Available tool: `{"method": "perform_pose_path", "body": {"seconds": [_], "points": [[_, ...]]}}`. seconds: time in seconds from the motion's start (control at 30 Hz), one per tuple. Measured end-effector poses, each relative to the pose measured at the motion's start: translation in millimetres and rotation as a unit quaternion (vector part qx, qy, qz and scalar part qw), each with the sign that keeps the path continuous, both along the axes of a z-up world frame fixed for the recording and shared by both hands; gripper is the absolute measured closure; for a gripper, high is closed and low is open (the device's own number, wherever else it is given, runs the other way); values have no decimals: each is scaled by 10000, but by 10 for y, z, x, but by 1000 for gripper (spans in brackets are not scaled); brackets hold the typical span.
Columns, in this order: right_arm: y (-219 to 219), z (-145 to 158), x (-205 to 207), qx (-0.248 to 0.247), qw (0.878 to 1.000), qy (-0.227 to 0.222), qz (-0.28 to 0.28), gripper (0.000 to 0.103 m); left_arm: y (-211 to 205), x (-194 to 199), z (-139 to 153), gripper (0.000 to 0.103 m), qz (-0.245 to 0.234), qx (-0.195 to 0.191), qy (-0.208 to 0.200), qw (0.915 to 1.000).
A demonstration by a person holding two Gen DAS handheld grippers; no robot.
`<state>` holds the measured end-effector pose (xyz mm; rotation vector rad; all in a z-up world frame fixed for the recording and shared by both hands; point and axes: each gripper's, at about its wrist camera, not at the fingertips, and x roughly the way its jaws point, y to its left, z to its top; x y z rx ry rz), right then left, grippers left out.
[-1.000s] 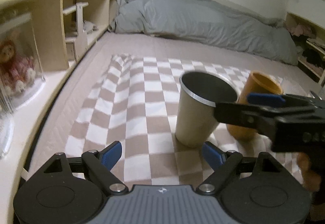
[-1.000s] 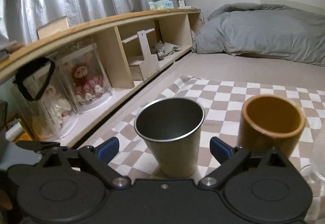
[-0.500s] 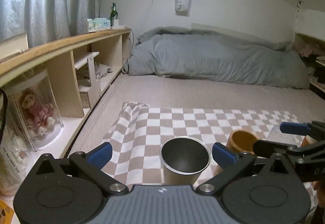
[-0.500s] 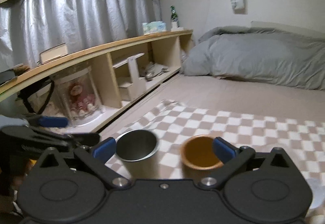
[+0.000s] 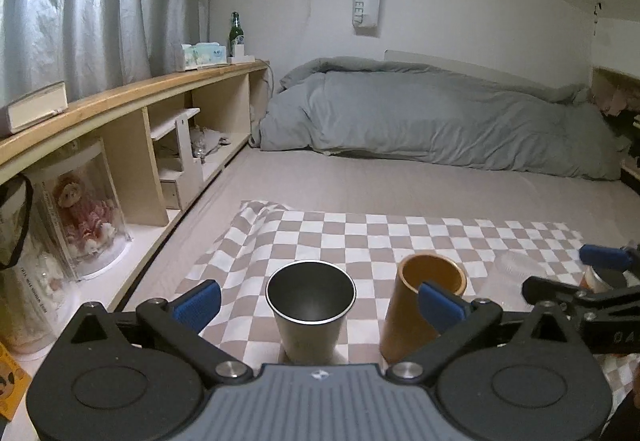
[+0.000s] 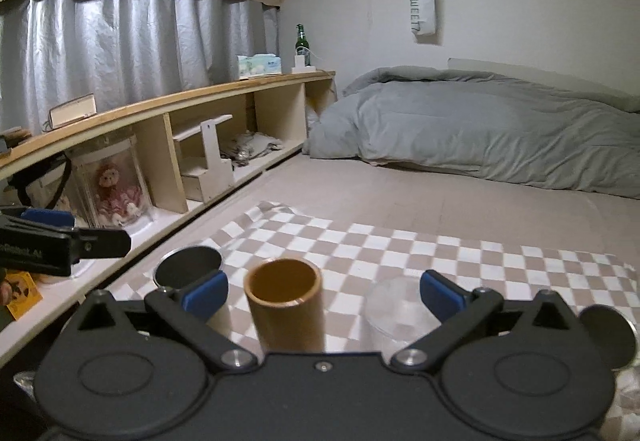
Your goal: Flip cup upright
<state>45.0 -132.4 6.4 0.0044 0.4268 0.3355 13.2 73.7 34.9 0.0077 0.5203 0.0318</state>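
A steel cup (image 5: 311, 311) stands upright on the checkered cloth (image 5: 384, 237), mouth up, between the open fingers of my left gripper (image 5: 318, 303) without being touched. It also shows at the left in the right wrist view (image 6: 187, 267). A brown cup (image 5: 422, 307) stands upright to its right, and in the right wrist view (image 6: 285, 303) it sits between the open fingers of my right gripper (image 6: 322, 291). A clear plastic cup (image 6: 398, 315) stands upright beside it. The right gripper shows at the right edge of the left wrist view (image 5: 592, 277).
A wooden shelf unit (image 5: 132, 109) with doll cases (image 5: 82, 209) runs along the left. A grey duvet (image 5: 432, 121) lies at the far end of the bed. A dark round object (image 6: 608, 339) sits at the right edge of the cloth.
Both grippers have drawn back and up from the cups. The right gripper has let go of the steel cup's rim and shifted right; the steel cup now stands level.
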Motion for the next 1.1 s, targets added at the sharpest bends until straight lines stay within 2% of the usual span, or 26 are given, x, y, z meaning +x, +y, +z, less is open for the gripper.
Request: {"method": "perform_pose_path", "body": {"seconds": [0.17,0.7,1.1], "points": [[-92,-42,-113,-160,9999,46,-31,0,-100,-111,-90,0,76,-252,118,9996],[-239,-212,-303,-432,9986,192,-216,0,-322,-358,-398,0,-1,33,166,9999],[-243,-256,-343,-465,9983,219,-271,0,-308,-363,-457,0,194,201,278,9992]]}}
